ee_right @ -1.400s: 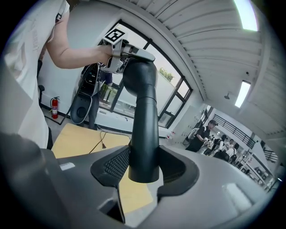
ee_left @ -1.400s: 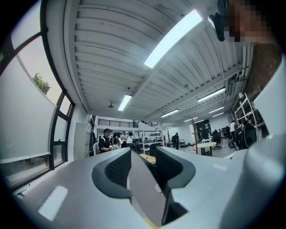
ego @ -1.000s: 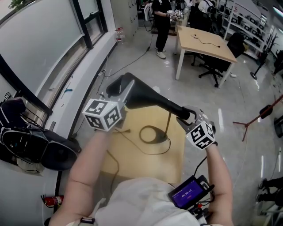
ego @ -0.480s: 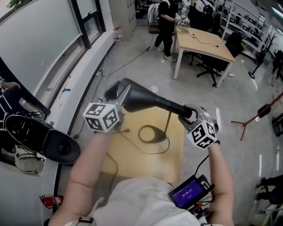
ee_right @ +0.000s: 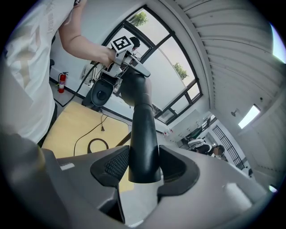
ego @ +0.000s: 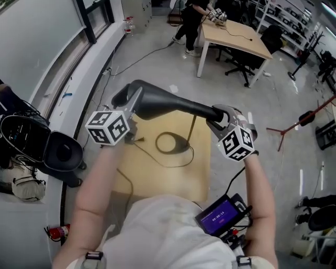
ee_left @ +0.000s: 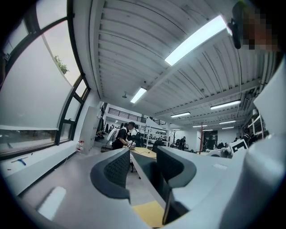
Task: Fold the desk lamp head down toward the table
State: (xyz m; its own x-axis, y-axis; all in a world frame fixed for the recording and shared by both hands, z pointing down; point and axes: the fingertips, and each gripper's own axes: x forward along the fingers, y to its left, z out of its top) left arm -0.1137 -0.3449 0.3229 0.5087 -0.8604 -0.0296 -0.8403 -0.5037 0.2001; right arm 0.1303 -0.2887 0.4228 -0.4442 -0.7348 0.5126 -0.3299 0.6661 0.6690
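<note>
The black desk lamp head (ego: pixel 168 105) lies almost level above the wooden table (ego: pixel 157 184), wide end at the left. Its thin stem (ego: pixel 192 131) rises from a ring base (ego: pixel 170 143). My left gripper (ego: pixel 129 105) brackets the wide end. In the left gripper view (ee_left: pixel 145 167) the head's rim (ee_left: pixel 149 188) lies against one pad, with a gap at the other. My right gripper (ego: pixel 218 116) is shut on the narrow end. In the right gripper view (ee_right: pixel 144 165) both pads press the black tube (ee_right: pixel 143 125), and the left gripper (ee_right: pixel 127 67) shows at its far end.
A power cord (ego: pixel 137 153) trails across the table. A black bag and a round case (ego: pixel 60 152) stand on the floor at the left, near a fire extinguisher (ego: pixel 59 231). A device with a lit screen (ego: pixel 220 218) hangs at my waist. A person (ego: pixel 189 16) stands by another table (ego: pixel 236 37) behind.
The left gripper and the wide end of the lamp head have sunk and drifted left. The right gripper has stayed on the narrow end, rolling slightly.
</note>
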